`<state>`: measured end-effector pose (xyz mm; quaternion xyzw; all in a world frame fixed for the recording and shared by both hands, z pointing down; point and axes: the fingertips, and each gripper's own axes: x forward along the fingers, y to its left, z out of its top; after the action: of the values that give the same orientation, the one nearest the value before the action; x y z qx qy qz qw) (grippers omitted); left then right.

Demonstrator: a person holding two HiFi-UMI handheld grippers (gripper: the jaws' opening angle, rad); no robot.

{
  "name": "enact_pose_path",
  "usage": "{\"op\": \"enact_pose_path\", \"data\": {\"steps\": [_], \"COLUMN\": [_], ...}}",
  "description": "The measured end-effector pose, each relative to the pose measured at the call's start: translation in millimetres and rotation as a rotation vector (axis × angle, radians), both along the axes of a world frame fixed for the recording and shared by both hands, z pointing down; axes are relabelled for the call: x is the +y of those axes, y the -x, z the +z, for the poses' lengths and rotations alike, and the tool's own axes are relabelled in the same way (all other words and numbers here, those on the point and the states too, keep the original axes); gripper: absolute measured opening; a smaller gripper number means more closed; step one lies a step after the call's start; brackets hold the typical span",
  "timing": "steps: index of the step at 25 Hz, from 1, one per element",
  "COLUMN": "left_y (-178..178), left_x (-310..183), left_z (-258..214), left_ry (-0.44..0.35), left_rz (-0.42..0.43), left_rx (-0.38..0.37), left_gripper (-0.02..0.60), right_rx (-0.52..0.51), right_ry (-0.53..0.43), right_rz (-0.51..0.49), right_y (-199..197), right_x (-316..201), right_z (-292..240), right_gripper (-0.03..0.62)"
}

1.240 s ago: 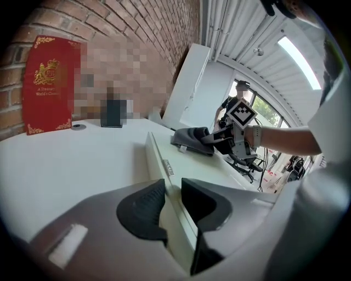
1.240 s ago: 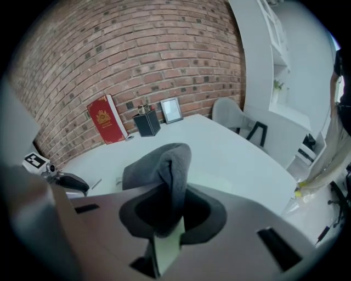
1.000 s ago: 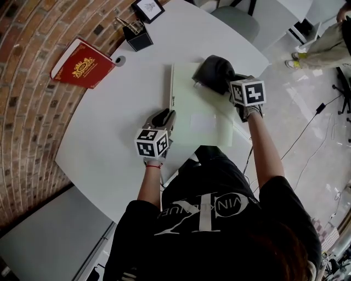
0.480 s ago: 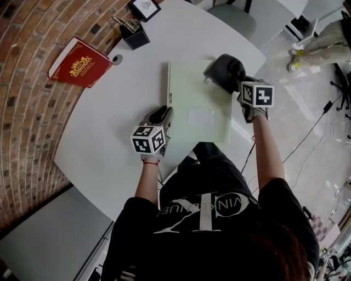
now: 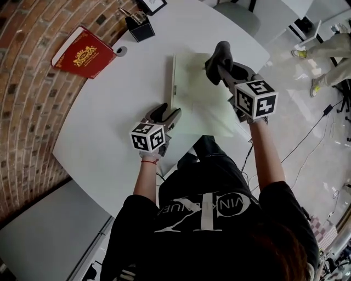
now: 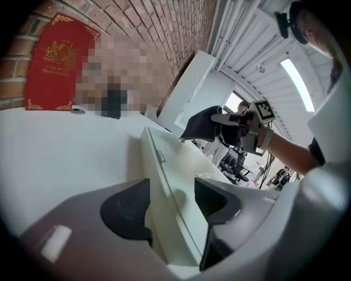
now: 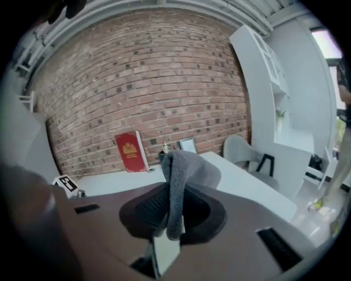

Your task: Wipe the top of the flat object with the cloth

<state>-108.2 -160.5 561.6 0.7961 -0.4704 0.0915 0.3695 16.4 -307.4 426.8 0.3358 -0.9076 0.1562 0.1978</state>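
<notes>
The flat object [image 5: 200, 104], a pale slab, lies on the white table [image 5: 109, 126]. My left gripper [image 5: 164, 114] is at its near left edge. In the left gripper view the slab's edge [image 6: 175, 170] runs between the two dark pads [image 6: 129, 211], and the jaws are opening, with a gap at the right pad. My right gripper [image 5: 225, 68] is shut on the dark grey cloth [image 5: 218, 57] and holds it up over the slab's far right part. The cloth [image 7: 178, 175] hangs folded between the right pads. From the left gripper view the cloth [image 6: 200, 123] shows clear of the slab.
A red book [image 5: 83, 55] lies at the table's far left by the brick wall. A black pen holder [image 5: 140, 27] and a framed picture [image 5: 151, 4] stand at the far edge. A grey chair [image 5: 236, 11] sits beyond the table. Someone's legs [image 5: 329, 49] show at the far right.
The right gripper has lifted the cloth off the flat object's top. The left gripper's jaws have spread at the slab's left edge.
</notes>
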Motion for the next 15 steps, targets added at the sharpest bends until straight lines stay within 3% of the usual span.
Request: {"op": "enact_pose_path", "data": {"steps": [5,9,12,15], "left_y": [4,3,2,0], "left_x": [16,26,27,28], "left_z": [0,4,6,6], "left_ry": [0.016,0.036,0.038,0.034], "left_rz": [-0.007,0.012,0.014,0.017], "left_rx": [0.008,-0.006,-0.024,-0.031], "left_gripper": [0.245,0.183,0.148,0.138], "right_rx": [-0.13,-0.188,-0.133,0.012], "right_ry": [0.061,0.214,0.364,0.387], "right_rz": [-0.17,-0.265,-0.277,-0.243], "right_y": [75,115,123,108], "right_x": [39,68,86,89], "right_z": [-15,5,48,83], "right_gripper": [0.051,0.051,0.051,0.051]}}
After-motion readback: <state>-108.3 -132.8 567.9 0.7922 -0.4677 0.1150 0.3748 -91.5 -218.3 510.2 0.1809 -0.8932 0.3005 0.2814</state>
